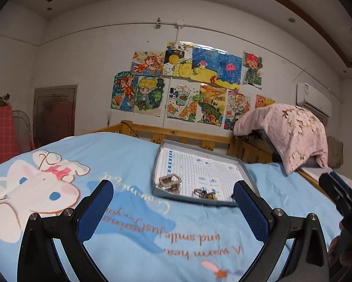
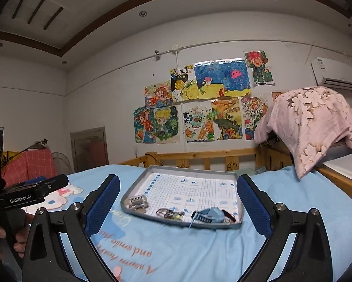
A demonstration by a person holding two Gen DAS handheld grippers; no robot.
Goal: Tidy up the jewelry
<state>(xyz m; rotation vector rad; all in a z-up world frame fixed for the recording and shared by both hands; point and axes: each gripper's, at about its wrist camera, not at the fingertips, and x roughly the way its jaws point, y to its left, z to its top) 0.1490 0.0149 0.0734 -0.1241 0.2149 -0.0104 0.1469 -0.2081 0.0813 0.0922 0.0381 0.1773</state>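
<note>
Both claws are spread wide with nothing between the pads. The left gripper (image 1: 173,199) hangs low over the blue bedsheet (image 1: 129,159), and its right pad (image 1: 248,202) sits just at the near right corner of the tray (image 1: 245,166). The right gripper (image 2: 178,195) frames that same tray (image 2: 190,168) between its fingers, not touching it.

The jewelry is all in the tray, along the near edge. There's a boxy metal clip (image 2: 137,201) at the near left corner, a ring-and-chain clump (image 2: 170,212) in the middle, and a small blue pouch-like thing (image 2: 211,215) to the right, too blurry to say more.

Further out: a wooden bed rail (image 2: 199,156), a pink flowered blanket (image 2: 312,119) draped at right, and kids' drawings (image 2: 199,103) taped on the wall.
</note>
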